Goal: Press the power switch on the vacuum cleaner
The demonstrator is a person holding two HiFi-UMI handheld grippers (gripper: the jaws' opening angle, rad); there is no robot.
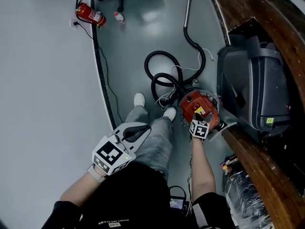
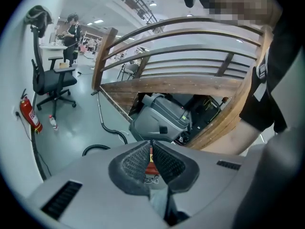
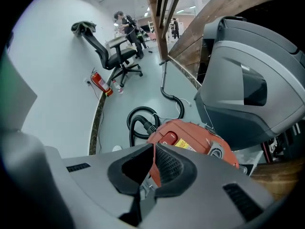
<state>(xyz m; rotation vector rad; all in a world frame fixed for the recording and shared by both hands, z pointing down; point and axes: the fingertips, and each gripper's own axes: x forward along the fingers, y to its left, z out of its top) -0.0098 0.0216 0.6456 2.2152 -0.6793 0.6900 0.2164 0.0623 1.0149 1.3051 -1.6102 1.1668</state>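
Reaching down beside your right foot, you hold the right gripper [image 1: 197,117] over the red vacuum cleaner [image 1: 191,102]. The vacuum cleaner sits on the grey floor [image 1: 138,42], against the big grey machine [image 1: 252,80] under the wooden railing [image 1: 257,161]. In the right gripper view the jaws are pressed together with nothing between them. Their tips are low over the vacuum cleaner's top, close to a rounded red button [image 3: 167,138] beside a yellow label [image 3: 182,144]; whether the tips touch the shell cannot be told. The black hose [image 1: 159,70] lies coiled just beyond the vacuum cleaner. Your left gripper [image 1: 136,133] is up over your legs, well apart from the vacuum cleaner, its jaws likewise closed tight and empty. A fire extinguisher [image 1: 90,15] stands by the wall, near an office chair [image 3: 114,56].
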